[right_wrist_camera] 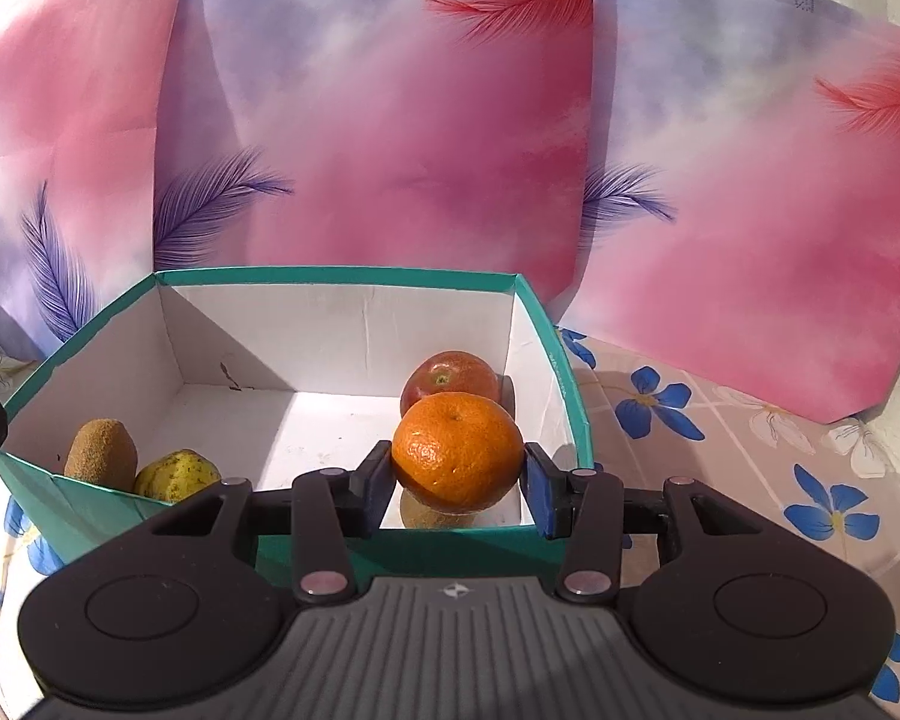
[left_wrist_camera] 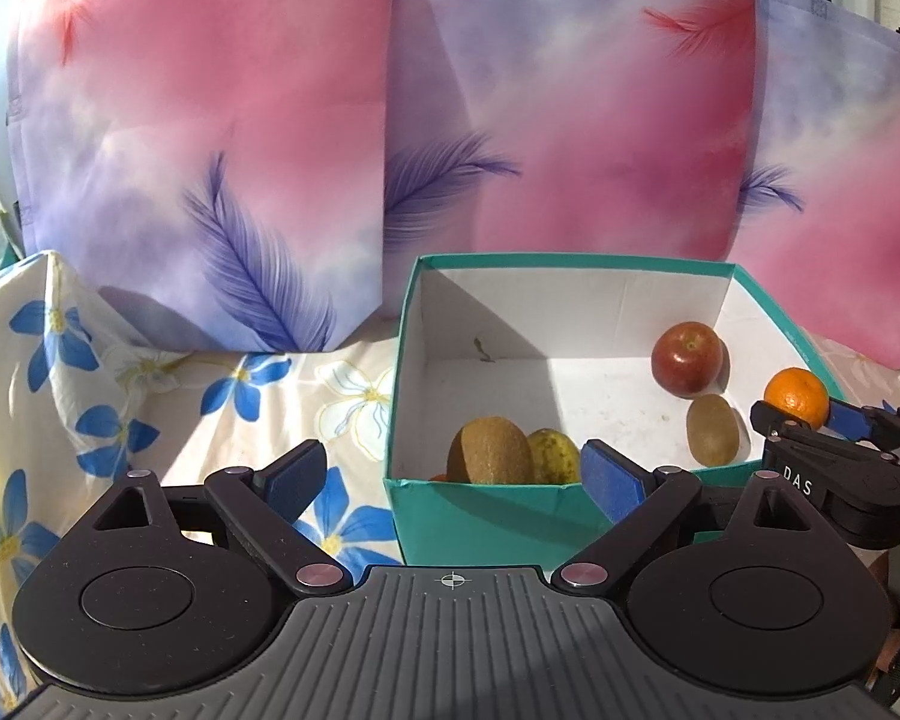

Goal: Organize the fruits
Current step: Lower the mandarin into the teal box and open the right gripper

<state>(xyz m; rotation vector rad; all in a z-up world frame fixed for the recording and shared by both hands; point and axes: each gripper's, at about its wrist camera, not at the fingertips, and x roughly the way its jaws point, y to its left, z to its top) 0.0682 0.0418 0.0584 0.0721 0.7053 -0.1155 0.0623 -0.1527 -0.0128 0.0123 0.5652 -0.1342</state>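
Note:
A teal box [left_wrist_camera: 486, 510] [right_wrist_camera: 564, 360] with a white inside stands on the flowered cloth. It holds a red apple [left_wrist_camera: 687, 357] [right_wrist_camera: 450, 375], two kiwis [left_wrist_camera: 492, 450] [left_wrist_camera: 713, 429] [right_wrist_camera: 101, 450] and a yellow-green fruit [left_wrist_camera: 555, 456] [right_wrist_camera: 177, 474]. My right gripper [right_wrist_camera: 457, 480] [left_wrist_camera: 801, 420] is shut on an orange [right_wrist_camera: 457, 450] [left_wrist_camera: 797, 396], held just over the box's near right corner. My left gripper [left_wrist_camera: 453, 471] stands open and empty in front of the box's near wall.
Pink and lilac feather-print bags [left_wrist_camera: 210, 150] [right_wrist_camera: 390, 120] stand as a backdrop right behind the box. The floral cloth [left_wrist_camera: 150, 396] [right_wrist_camera: 750, 450] rises in a fold at the far left.

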